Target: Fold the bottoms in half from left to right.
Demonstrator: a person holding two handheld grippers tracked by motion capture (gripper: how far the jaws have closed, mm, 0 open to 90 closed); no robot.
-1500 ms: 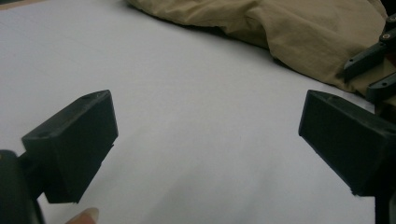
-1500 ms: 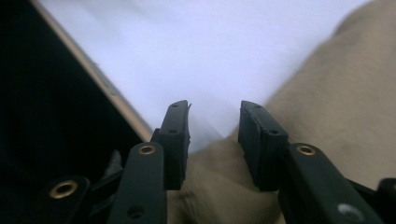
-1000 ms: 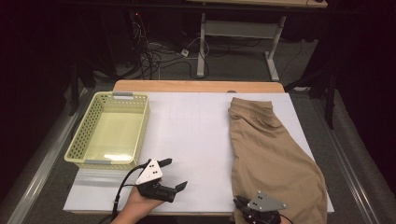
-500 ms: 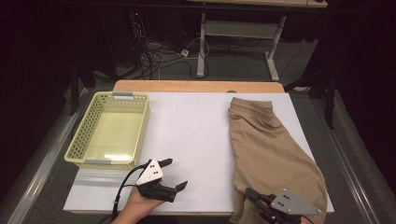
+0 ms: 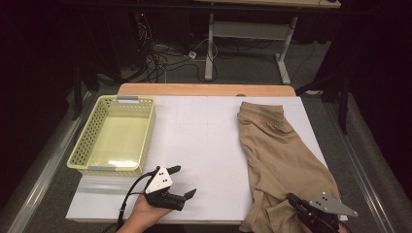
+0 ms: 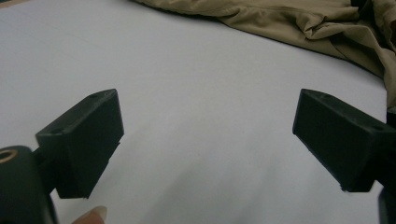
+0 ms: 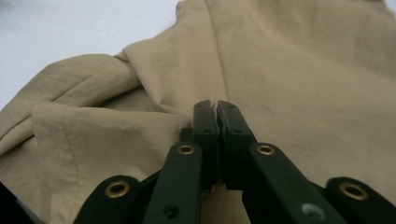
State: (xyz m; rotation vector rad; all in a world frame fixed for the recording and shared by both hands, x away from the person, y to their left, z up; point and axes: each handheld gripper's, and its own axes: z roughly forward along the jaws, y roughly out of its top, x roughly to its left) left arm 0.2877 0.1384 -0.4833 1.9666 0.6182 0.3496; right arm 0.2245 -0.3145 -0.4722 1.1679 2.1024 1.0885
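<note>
The right tool [image 5: 297, 202], clamped on the near hem of the tan shorts [image 5: 279, 155], has dragged it rightward along the desk's near right corner, likely starting a fold. The left tool [image 5: 183, 181] waits, jaws apart.
</note>
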